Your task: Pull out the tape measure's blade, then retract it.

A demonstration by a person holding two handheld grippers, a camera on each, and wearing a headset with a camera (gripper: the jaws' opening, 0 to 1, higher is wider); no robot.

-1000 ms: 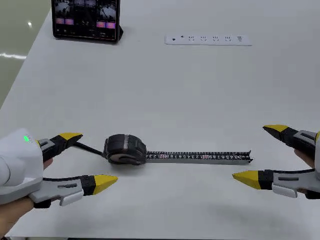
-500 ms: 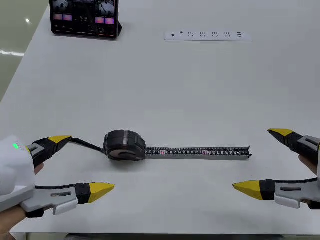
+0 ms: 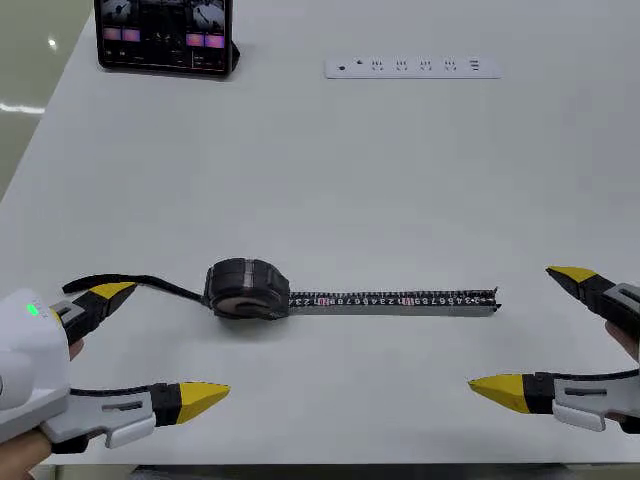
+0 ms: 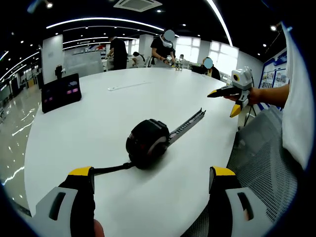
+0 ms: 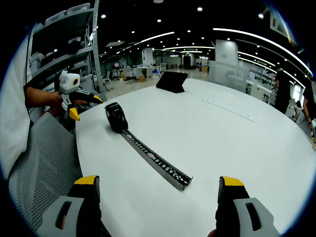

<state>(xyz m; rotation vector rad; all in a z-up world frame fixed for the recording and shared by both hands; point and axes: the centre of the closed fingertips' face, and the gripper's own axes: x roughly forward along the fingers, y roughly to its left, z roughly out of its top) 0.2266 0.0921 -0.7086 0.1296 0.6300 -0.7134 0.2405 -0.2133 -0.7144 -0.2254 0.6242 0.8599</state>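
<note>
A broad white desk (image 3: 350, 170) in an open office hall carries the tape (image 3: 247, 290) near its front edge. The blade (image 3: 395, 301) is drawn out and lies flat on the desk. In the head view its long axis runs straight from the tape at 9 o'clock to the hook (image 3: 493, 298) at 3 o'clock.

The left hand-held gripper (image 3: 170, 340) hovers near the tape, at its 8 o'clock, jaws wide apart and empty. In its own view the tape sits dead ahead at 12 o'clock. A black strap (image 3: 150, 284) trails from the tape toward its upper jaw; whether they touch, I cannot tell.

The right hand-held gripper (image 3: 517, 328) hovers at the hook's 4 o'clock, jaws also apart and empty.

Retracting probably falls to the left, which is nearer the tape, with the blade running back along the 3-to-9 line.
</note>
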